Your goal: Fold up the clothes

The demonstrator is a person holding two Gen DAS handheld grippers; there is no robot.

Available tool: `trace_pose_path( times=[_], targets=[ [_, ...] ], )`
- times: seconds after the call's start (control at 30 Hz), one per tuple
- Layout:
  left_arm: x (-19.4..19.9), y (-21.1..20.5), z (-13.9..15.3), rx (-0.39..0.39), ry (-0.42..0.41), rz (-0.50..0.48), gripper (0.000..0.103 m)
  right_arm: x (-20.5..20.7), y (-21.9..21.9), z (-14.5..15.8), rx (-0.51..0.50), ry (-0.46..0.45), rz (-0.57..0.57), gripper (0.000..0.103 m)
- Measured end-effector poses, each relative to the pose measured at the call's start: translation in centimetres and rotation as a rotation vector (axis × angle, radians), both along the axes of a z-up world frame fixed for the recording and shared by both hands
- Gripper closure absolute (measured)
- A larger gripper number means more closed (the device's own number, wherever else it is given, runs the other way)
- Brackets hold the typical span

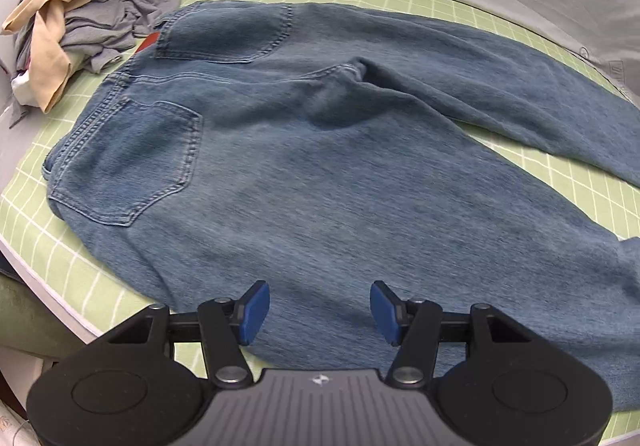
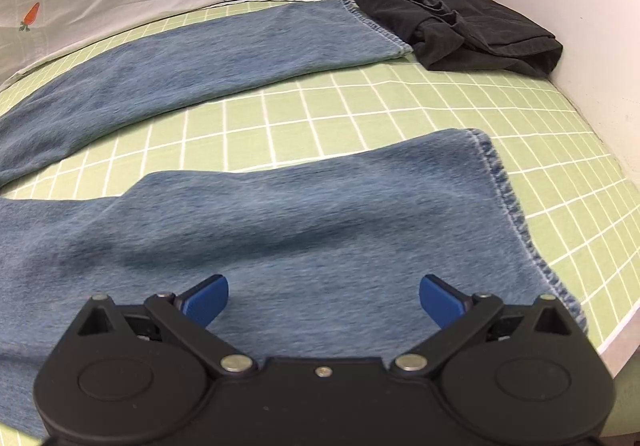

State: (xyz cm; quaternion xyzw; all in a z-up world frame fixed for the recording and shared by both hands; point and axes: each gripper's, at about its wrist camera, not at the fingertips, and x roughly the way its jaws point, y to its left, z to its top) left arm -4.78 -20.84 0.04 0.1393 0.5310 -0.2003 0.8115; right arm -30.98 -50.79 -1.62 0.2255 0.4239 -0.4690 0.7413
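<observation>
The left tool is a black plastic body with two round, disc-like housings at its sides, black link arms pinned with silver round-headed pivots, and two flat blue rectangular pads at the finger ends. Its centre plate is grey and ribbed with fine parallel grooves, bearing a small white emblem. The right tool has the same black housings, silver pivots and blue pads, but a plain black centre with one small screw.
</observation>
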Motion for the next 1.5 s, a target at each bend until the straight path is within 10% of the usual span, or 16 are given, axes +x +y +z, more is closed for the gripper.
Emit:
trace_pose_path(
  times=[0.63,0.73,0.87,1.23,1.5],
  targets=[
    [-5.9,-9.0,-0.1,0.043,-0.004,-0.094,0.046,-9.2,-8.3,-2.2,0.007,-0.009,-0.099,0.004],
    [-5.8,-9.1,0.2,0.051,-0.008,-0.090,0.046,-9.6,-8.7,-2.0,0.040,-0.073,-0.098,0.019],
    [-5.7,-8.8,0.3,0.052,-0.008,-0.080,0.046,-9.7,-8.9,-1.3,0.011,-0.092,-0.057,0.092],
    [-4.7,-6.5,0.3,0.053,0.000,-0.068,0.046,-11.0,-11.4,-1.1,0.007,-0.041,-0.149,0.088],
    [-2.8,-3.6,0.2,0.048,0.024,-0.003,0.046,-7.9,-9.1,0.1,-0.047,0.068,-0.080,0.023]
  ],
)
